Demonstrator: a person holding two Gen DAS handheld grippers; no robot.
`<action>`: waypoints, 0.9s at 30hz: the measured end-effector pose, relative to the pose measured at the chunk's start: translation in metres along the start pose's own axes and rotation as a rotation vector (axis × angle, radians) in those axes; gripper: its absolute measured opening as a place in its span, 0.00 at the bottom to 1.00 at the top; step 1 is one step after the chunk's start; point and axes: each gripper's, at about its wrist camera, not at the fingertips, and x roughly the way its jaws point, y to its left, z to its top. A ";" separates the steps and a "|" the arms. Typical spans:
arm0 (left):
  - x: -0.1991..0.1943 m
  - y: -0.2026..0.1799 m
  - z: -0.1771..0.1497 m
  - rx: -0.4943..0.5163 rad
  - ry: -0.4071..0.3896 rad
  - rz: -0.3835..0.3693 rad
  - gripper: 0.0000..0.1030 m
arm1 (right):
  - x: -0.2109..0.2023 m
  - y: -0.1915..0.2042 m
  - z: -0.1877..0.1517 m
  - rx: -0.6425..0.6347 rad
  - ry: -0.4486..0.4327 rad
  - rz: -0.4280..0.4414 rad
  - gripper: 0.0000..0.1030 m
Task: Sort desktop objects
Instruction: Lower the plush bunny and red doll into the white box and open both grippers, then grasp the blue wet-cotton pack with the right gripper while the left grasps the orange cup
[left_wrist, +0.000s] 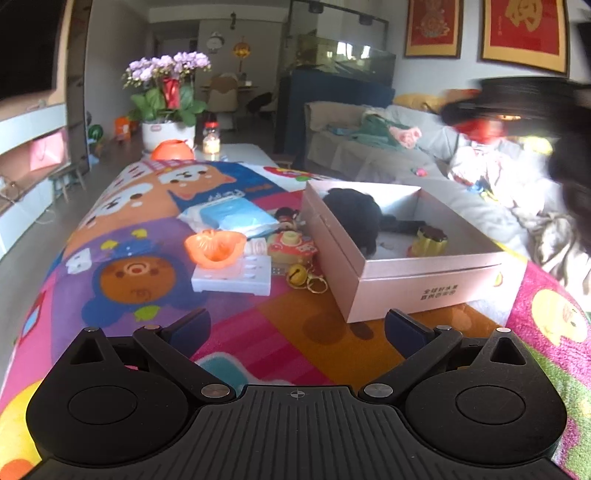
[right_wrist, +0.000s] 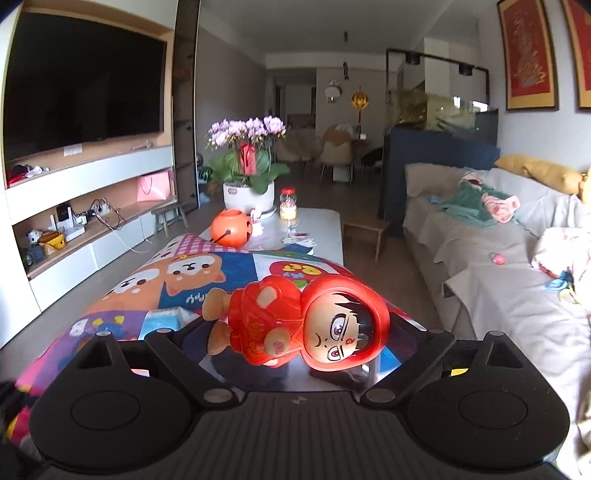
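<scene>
Desktop objects lie clustered on the cartoon-print cloth (left_wrist: 147, 236) beside the pink box (left_wrist: 406, 273): an orange shell-shaped toy (left_wrist: 216, 247) resting on a white tray (left_wrist: 232, 278), a blue tissue pack (left_wrist: 232, 216) behind it, and a gold bell keychain (left_wrist: 297, 275) just beside the box wall. Inside the box sit a black object (left_wrist: 354, 218) and a yellow-and-brown toy (left_wrist: 430, 240). The left gripper (left_wrist: 295, 328) hovers spread wide, grasping nothing, near the cloth's near edge. The right gripper (right_wrist: 295, 339) is clenched on a red doll (right_wrist: 306, 325), lifted above the cloth, head toward the right finger.
</scene>
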 end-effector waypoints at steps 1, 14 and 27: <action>-0.001 0.000 -0.001 -0.002 -0.003 -0.004 1.00 | 0.015 0.005 0.005 -0.007 0.007 -0.017 0.91; 0.011 0.038 -0.019 -0.094 0.017 0.134 1.00 | 0.064 0.008 -0.002 0.037 0.132 -0.016 0.98; 0.014 0.042 -0.028 -0.133 0.028 0.112 1.00 | 0.153 0.129 0.017 -0.002 0.354 0.252 0.83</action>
